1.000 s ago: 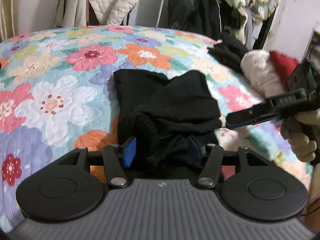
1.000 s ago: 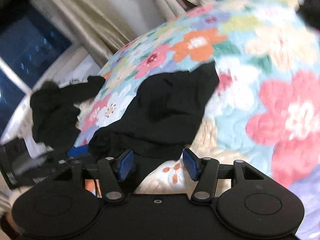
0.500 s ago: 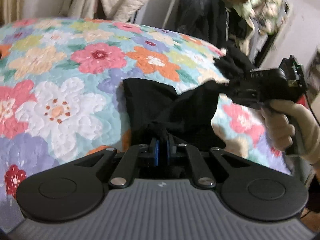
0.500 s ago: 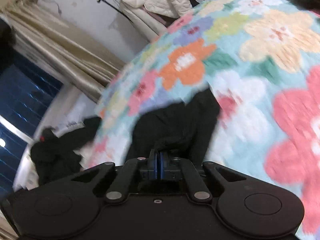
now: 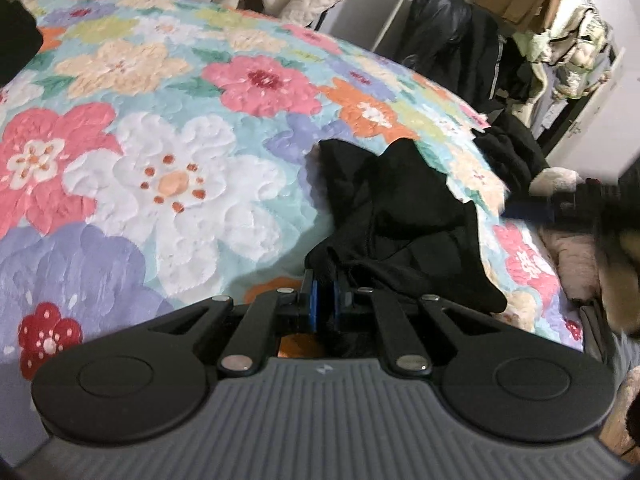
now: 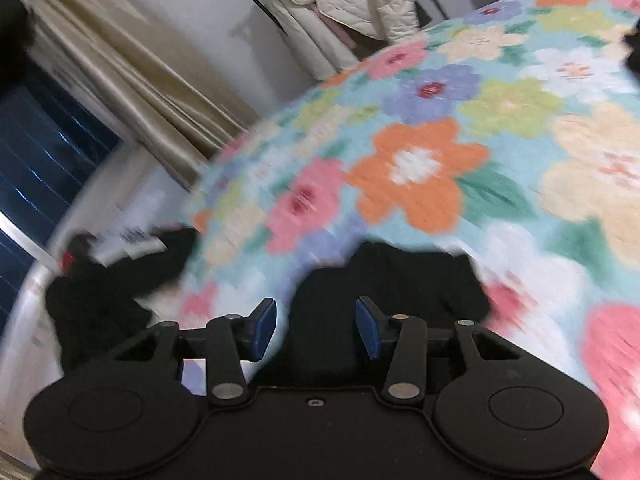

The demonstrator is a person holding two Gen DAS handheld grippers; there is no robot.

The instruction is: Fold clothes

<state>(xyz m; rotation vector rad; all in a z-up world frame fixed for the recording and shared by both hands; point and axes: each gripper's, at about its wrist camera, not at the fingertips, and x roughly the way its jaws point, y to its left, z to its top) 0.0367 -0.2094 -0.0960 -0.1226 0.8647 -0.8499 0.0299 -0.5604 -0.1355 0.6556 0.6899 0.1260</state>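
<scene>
While the left gripper (image 5: 324, 300) is clenched on a bunched edge of the black garment (image 5: 400, 216) lying on the flowered bed (image 5: 168, 184), draw it flat before creasing; the right gripper (image 6: 316, 326), pinched shut half a second earlier, has just been opening and stands released, nothing pressed between its jaws.

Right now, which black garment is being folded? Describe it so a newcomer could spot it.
Start at the flowered quilt covering the bed. Near its middle lies a crumpled black garment, its near edge pinched in the left gripper. Other dark clothes sit at the quilt's far edge; only this one is gripped.
</scene>
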